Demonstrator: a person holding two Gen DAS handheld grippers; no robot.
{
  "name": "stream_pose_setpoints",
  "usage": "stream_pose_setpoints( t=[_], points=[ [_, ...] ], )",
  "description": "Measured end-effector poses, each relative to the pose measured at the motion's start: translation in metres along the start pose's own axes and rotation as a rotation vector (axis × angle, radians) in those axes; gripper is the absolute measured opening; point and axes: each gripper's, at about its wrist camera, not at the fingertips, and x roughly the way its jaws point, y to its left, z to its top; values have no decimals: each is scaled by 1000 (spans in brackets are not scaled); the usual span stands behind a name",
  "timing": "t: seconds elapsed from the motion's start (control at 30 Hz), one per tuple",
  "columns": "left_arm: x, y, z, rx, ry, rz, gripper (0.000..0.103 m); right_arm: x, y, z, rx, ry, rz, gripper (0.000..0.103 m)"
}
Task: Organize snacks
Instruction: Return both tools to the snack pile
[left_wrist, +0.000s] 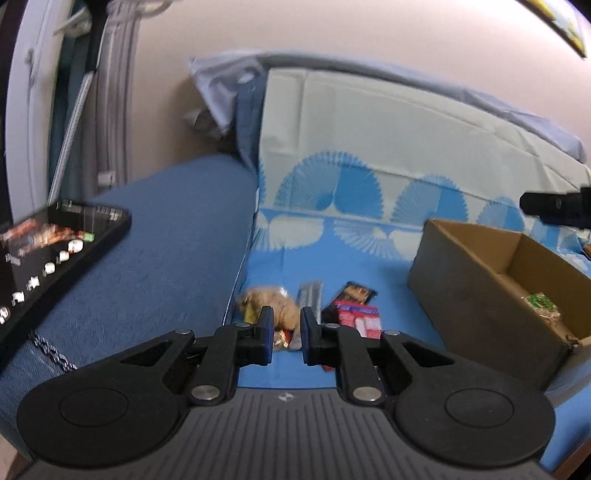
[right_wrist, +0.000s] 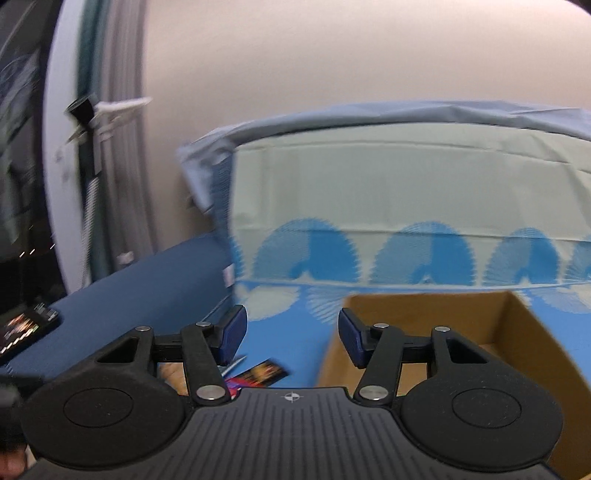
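My left tool (left_wrist: 287, 334) is closed with only a narrow gap, empty, above the snack packets (left_wrist: 317, 314) on the bed. My right tool (right_wrist: 291, 334) stands partly apart, empty, near the cardboard box (right_wrist: 517, 332).

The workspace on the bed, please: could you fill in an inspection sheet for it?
Surface: blue patterned bedsheet, beside a darker blue blanket.
Job's things: open brown cardboard box holding a green-printed packet; loose snacks to its left: tan bag, red-and-white packet, dark wrapper, silvery stick pack.
Clutter: black phone, screen lit, on the blanket.
Grippers: left gripper shut, empty, aimed at the snacks; right gripper open, empty, by the box.
Cables: nothing seen.
Surroundings: pale pillow, beige wall.
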Motion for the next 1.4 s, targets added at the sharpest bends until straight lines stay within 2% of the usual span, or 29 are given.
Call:
stream_pose_setpoints(
  t=[0.2, 0.3, 0.5, 0.6, 0.73, 0.97, 1.07, 1.27, 1.33, 1.4],
  points=[
    [12, 11, 1, -56, 71, 36, 21, 27, 50, -18, -47, 115, 104, 57],
    [16, 5, 2, -25, 74, 51, 22, 44, 66, -29, -22, 207, 116, 57],
    [31, -5, 3, 23, 88, 104, 23, 88, 79, -56, 26, 416, 25, 62],
    [40, -12, 2, 64, 95, 134, 30, 105, 81, -67, 65, 487, -7, 72],
    [53, -22, 1, 119, 101, 170, 41, 118, 85, -82, 68, 541, -53, 79],
    [70, -30, -1, 161, 102, 209, 45, 142, 84, -95, 73, 605, -128, 80],
    [78, -33, -2, 179, 107, 220, 47, 147, 86, -100, 44, 619, -147, 75],
    [89, -37, -4, 201, 112, 256, 46, 148, 84, -104, -1, 626, -149, 43],
    [92, -35, -4, 195, 114, 267, 35, 144, 81, -103, -12, 623, -135, 29],
    [93, -30, -2, 166, 129, 269, 25, 140, 80, -103, -25, 624, -123, 22]
  ],
)
